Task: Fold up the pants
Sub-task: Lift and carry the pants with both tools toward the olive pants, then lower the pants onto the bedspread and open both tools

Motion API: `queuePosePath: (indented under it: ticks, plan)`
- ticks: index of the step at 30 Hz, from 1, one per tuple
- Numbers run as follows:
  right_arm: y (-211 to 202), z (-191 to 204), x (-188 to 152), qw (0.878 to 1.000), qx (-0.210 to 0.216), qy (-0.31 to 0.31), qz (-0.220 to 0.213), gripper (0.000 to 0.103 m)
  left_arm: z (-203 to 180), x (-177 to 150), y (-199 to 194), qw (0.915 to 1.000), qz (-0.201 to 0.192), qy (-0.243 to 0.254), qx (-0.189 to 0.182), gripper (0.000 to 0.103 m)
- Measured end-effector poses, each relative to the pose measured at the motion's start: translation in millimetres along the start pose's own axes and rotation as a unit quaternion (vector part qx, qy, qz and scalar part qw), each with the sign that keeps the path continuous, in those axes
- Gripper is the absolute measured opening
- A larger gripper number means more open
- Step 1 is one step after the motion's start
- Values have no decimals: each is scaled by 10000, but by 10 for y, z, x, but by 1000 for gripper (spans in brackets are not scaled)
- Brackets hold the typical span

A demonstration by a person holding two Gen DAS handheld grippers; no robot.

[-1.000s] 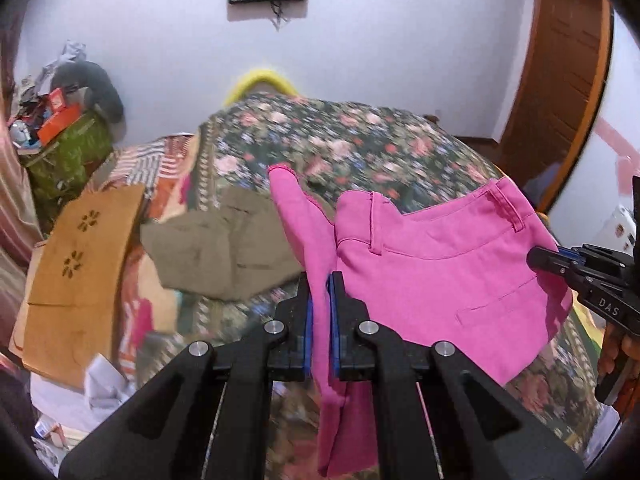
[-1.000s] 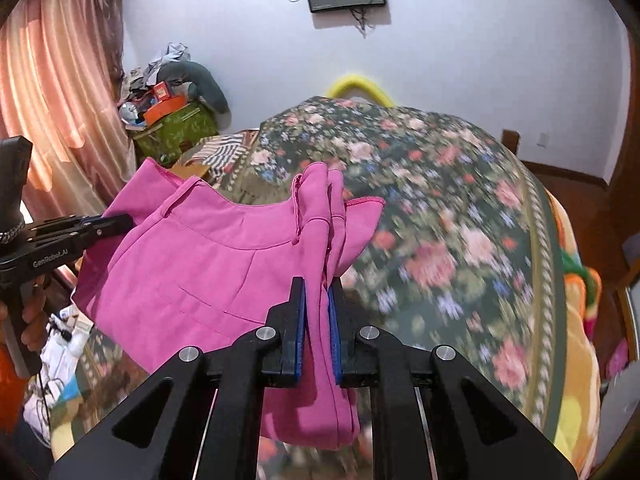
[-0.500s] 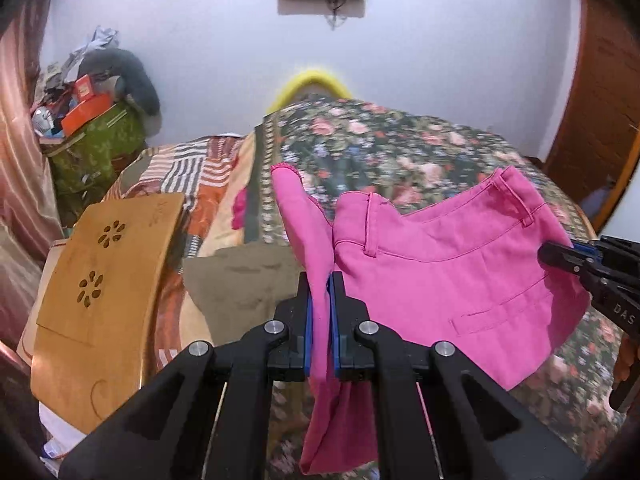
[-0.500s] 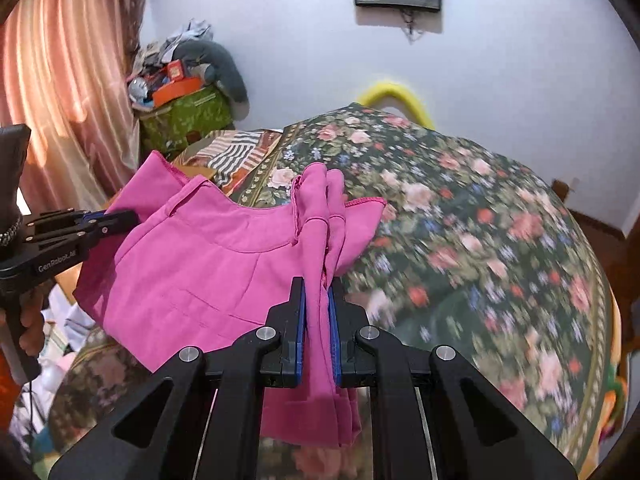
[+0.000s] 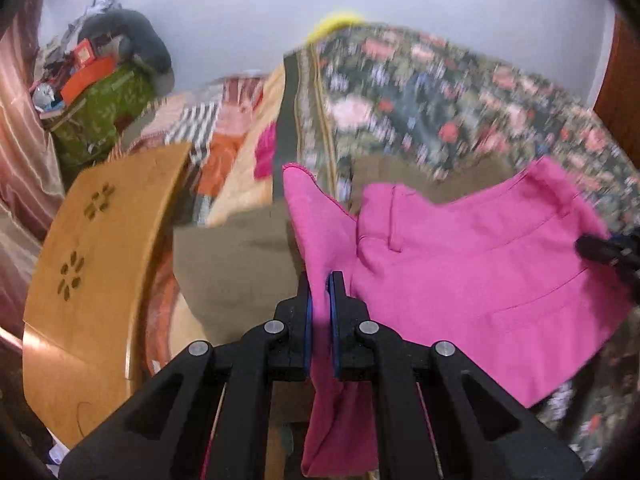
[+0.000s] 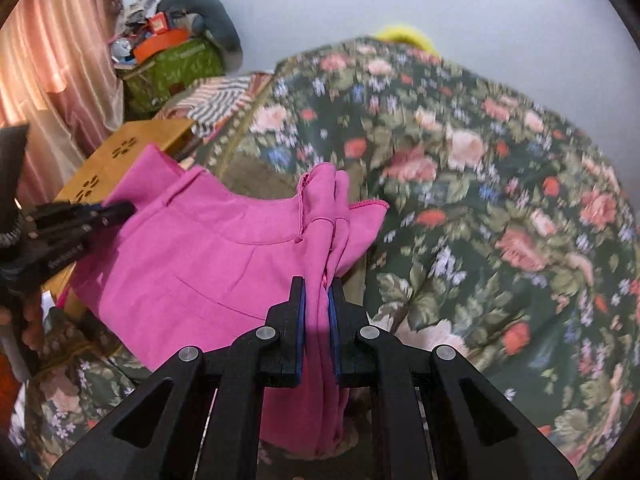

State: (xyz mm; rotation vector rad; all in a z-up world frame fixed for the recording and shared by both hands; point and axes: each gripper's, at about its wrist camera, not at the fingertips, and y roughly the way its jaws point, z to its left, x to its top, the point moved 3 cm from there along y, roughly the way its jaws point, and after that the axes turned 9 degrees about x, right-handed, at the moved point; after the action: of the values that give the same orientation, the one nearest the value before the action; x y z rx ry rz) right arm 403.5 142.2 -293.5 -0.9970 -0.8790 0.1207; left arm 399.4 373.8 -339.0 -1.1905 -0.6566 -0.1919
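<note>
Both grippers hold the pink pants (image 5: 472, 264) aloft over a floral bedspread (image 6: 480, 184). The left gripper (image 5: 319, 280) is closed on one waistband corner, the right gripper (image 6: 316, 284) closed on bunched folds at the other; smooth woven cloth sags between them. Beyond the left fingers lie an olive garment (image 5: 240, 264) and a curved wooden board (image 5: 92, 264) with flower-shaped cutouts. Far left, a green box (image 6: 172, 68) overflows with clutter.

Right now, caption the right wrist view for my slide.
Right gripper and left gripper hold pink pants above floral bedspread.
</note>
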Motion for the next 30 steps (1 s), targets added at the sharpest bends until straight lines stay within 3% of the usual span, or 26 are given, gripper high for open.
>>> queuePosePath:
  ticks: [3,6,11,16,23,30]
  plan:
    - [26,-43,-44,10000,46,54,50,10,-6,-159,216,9993,358,55,17,9]
    - [-7,-48,-78,9999,17,19,112,11,31,-251,259,9991,421,55,78,12]
    - [-148,-111,-163,9999,-78,72,123,22,123,-289,143,9986,497,40,185,21]
    - [-414,-126,-232,9995,-142,251,130,28,272,-362,-46,9971,637,19,424,21]
    - [-1195,165,-218,9989,-180,-128,-424,28,336,-291,-1157,9998,-142,-60,-99,21]
    - [-2262,639,-158,9883,-2,-343,-1488,28,222,-235,-2644,9899,-1328,-22,-491,21]
